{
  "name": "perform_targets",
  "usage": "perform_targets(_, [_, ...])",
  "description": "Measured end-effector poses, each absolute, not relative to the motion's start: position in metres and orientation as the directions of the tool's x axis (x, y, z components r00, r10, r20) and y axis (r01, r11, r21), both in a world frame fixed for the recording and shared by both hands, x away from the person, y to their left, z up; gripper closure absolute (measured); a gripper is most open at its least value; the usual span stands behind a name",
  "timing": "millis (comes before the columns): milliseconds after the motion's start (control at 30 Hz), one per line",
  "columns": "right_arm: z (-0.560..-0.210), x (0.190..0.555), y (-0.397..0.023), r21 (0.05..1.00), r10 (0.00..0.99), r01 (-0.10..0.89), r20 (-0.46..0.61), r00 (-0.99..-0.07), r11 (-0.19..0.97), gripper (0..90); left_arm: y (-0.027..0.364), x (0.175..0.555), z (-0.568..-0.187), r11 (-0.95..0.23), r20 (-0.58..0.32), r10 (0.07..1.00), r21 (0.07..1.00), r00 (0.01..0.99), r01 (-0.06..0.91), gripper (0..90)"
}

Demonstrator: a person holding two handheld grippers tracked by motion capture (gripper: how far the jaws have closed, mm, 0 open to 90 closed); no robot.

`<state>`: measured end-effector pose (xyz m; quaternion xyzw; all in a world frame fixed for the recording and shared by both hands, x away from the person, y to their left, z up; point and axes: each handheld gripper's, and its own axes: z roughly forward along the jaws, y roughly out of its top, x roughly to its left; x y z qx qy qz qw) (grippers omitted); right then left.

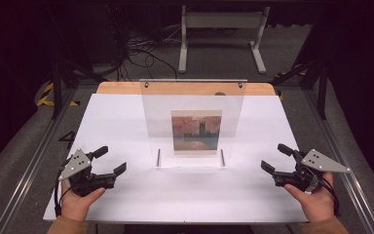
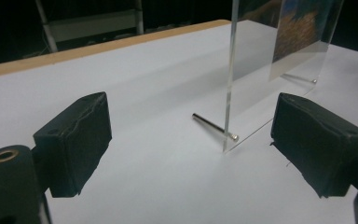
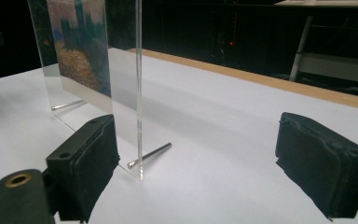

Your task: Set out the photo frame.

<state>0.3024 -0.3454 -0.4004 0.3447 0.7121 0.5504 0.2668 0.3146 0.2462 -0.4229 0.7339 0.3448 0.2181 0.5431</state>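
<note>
The left gripper (image 1: 111,160), a black two-jaw tool with a grey three-cornered plate on top, sits low over the desk near its front left corner, jaws spread wide with nothing between them. The right gripper (image 1: 278,158), its mirror twin, is near the front right corner, likewise released and empty. Each is carried by a hand coming in from the front edge: the left hand (image 1: 78,201) and the right hand (image 1: 316,201).

Between them, roughly mid-desk, stands the clear acrylic picture frame (image 1: 193,100), upright on the white desk top (image 1: 117,122). It holds a small painted print of towers against a reddish sky (image 1: 196,130). Thin metal pins (image 2: 213,126) pass through its lower corners and seem to rest on the white surface. In each gripper view the frame's near side edge stands ahead of the jaws, apart from the pads.

Along the far edge runs a wooden strip (image 1: 121,87).
</note>
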Motion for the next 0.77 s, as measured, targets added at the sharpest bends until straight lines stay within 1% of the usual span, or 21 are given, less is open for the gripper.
perform_targets(133, [-0.411, 0.299, -0.348, 0.968, 0.795, 0.199, -0.002, -0.606, 0.154, 13.2, 0.250, 0.315, -0.436, -0.163, -0.068, 0.761, 0.943, 0.645, 0.292, 13.3])
perform_targets(167, [-0.417, 0.297, -0.349, 0.967, 0.795, 0.194, -0.015, -0.606, 0.165, 13.3, 0.251, 0.316, -0.440, -0.160, -0.078, 0.766, 0.938, 0.638, 0.307, 13.3])
perform_targets(233, [-0.429, 0.295, -0.349, 0.966, 0.793, 0.202, -0.004, -0.609, 0.160, 13.8, 0.251, 0.317, -0.447, -0.156, -0.092, 0.772, 0.932, 0.629, 0.328, 13.3])
perform_targets(333, [-0.443, 0.294, -0.351, 0.960, 0.789, 0.238, 0.033, -0.613, 0.145, 15.2, 0.247, 0.317, -0.452, -0.174, -0.082, 0.770, 0.927, 0.633, 0.332, 13.3])
perform_targets(367, [-0.447, 0.294, -0.351, 0.953, 0.790, 0.256, 0.028, -0.613, 0.165, 15.1, 0.246, 0.316, -0.454, -0.175, -0.085, 0.764, 0.927, 0.640, 0.331, 13.2])
perform_targets(567, [-0.448, 0.294, -0.348, 0.949, 0.792, 0.252, 0.007, -0.611, 0.187, 14.5, 0.244, 0.315, -0.454, -0.174, -0.081, 0.763, 0.930, 0.641, 0.325, 12.9])
perform_targets(767, [-0.447, 0.294, -0.349, 0.952, 0.797, 0.249, 0.011, -0.603, 0.176, 13.7, 0.243, 0.316, -0.453, -0.182, -0.079, 0.760, 0.927, 0.645, 0.328, 12.9])
